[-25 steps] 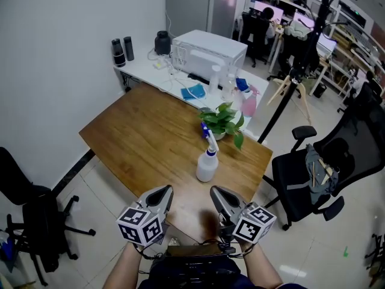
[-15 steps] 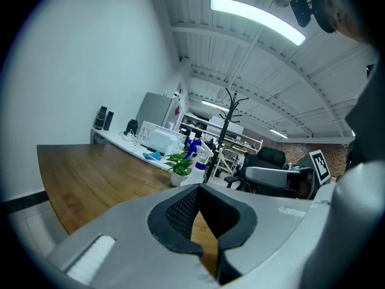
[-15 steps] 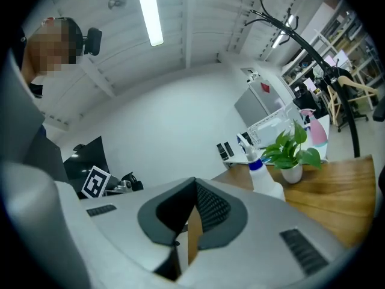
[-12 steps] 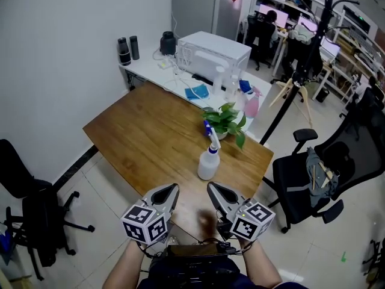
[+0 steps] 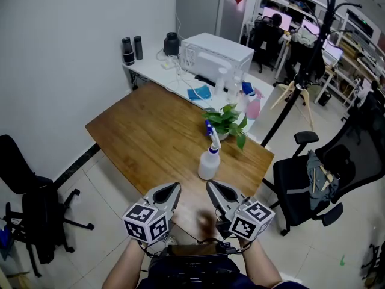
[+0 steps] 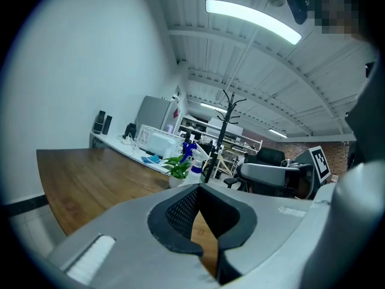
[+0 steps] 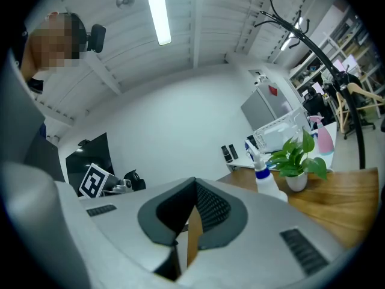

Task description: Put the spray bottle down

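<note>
A white spray bottle (image 5: 207, 164) with a blue nozzle stands upright on the wooden table (image 5: 144, 131), just in front of a small potted plant (image 5: 225, 122). Neither gripper touches it. My left gripper (image 5: 174, 188) and right gripper (image 5: 210, 185) hover side by side over the table's near corner, short of the bottle. Both have their jaws shut and hold nothing. In the left gripper view the bottle (image 6: 192, 164) shows beyond the shut left gripper (image 6: 198, 186). In the right gripper view the bottle (image 7: 264, 179) stands to the right of the shut right gripper (image 7: 194, 181).
Behind the wooden table a white side table (image 5: 150, 71) carries a white box-shaped machine (image 5: 216, 53), dark flasks (image 5: 132, 48), a blue cloth and a pink bottle (image 5: 251, 104). Black office chairs stand at the right (image 5: 313, 179) and the left (image 5: 30, 203). A coat stand (image 5: 301, 71) rises at the back right.
The head view has drifted a little. Both grippers stay shut over the table's near corner, and the bottle has not moved.
</note>
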`<state>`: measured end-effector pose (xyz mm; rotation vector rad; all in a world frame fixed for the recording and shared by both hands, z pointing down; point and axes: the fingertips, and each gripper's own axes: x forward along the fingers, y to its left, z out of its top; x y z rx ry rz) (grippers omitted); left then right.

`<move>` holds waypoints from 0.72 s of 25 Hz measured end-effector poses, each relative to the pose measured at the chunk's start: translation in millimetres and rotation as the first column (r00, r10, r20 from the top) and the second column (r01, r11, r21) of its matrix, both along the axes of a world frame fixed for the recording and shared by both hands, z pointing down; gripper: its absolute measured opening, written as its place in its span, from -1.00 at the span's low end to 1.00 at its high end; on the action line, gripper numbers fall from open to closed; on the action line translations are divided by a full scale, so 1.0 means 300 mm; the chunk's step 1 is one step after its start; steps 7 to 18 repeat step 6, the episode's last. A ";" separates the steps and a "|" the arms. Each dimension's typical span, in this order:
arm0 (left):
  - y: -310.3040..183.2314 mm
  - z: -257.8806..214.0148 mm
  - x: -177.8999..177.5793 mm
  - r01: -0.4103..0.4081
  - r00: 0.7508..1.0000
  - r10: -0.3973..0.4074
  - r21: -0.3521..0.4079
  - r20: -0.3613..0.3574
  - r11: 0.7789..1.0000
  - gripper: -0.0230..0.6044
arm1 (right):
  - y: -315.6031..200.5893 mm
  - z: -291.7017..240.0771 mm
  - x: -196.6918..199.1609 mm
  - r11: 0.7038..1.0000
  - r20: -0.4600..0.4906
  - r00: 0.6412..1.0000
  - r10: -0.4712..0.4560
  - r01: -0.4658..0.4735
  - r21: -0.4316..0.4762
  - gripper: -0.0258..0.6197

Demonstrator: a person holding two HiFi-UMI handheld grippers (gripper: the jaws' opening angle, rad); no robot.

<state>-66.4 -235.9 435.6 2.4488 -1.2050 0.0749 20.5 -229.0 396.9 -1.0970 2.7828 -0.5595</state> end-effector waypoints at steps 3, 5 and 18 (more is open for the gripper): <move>0.005 -0.003 0.009 -0.004 1.000 0.004 0.002 0.000 1.000 -0.90 | 0.002 -0.005 0.002 1.000 -0.007 1.000 -0.002 0.002 0.007 -0.91; 0.007 -0.008 0.017 -0.007 1.000 0.007 0.005 0.000 1.000 -0.90 | 0.005 -0.009 0.005 1.000 -0.011 1.000 -0.002 0.002 0.011 -0.91; 0.008 -0.011 0.021 -0.009 1.000 0.009 0.006 0.001 1.000 -0.90 | 0.006 -0.011 0.007 1.000 -0.012 1.000 -0.001 0.002 0.012 -0.91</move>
